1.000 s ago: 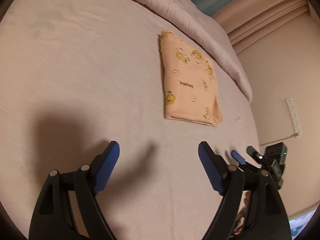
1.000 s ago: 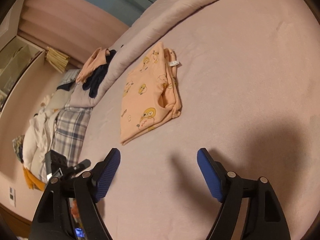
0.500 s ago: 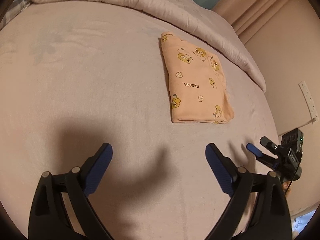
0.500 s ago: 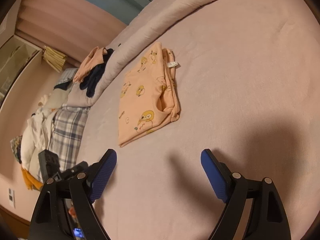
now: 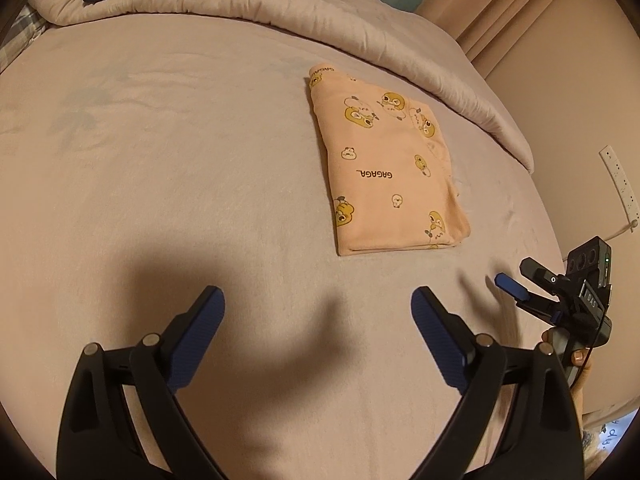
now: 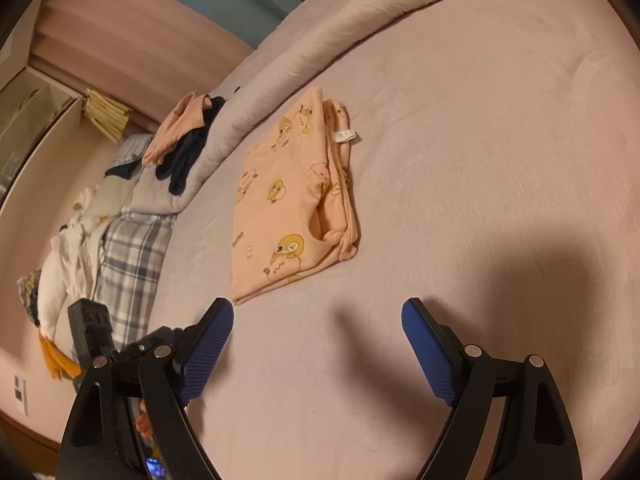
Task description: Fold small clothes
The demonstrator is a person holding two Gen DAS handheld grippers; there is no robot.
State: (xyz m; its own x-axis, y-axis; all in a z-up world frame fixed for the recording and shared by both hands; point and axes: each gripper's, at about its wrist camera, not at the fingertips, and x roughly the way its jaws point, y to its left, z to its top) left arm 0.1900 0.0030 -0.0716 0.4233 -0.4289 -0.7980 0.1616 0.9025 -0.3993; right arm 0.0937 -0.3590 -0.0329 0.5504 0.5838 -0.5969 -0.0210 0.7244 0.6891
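A small peach garment with yellow cartoon prints (image 5: 388, 168) lies folded into a flat rectangle on the pink bed sheet (image 5: 160, 168). It also shows in the right wrist view (image 6: 292, 200), with a white label at its far edge. My left gripper (image 5: 318, 312) is open and empty, held above the sheet, short of the garment's near edge. My right gripper (image 6: 318, 320) is open and empty, also short of the garment. The right gripper shows at the right edge of the left wrist view (image 5: 560, 292).
A rolled pink duvet (image 5: 280, 4) runs along the far side of the bed. Loose peach and dark clothes (image 6: 184, 140) lie on it. A plaid cloth (image 6: 128, 252) and white items sit at the bed's left end. A wall (image 5: 580, 120) stands to the right.
Both grippers have drawn back and lifted slightly from the folded garment. The left wrist view has tilted up, showing more of the duvet. The garment has not moved.
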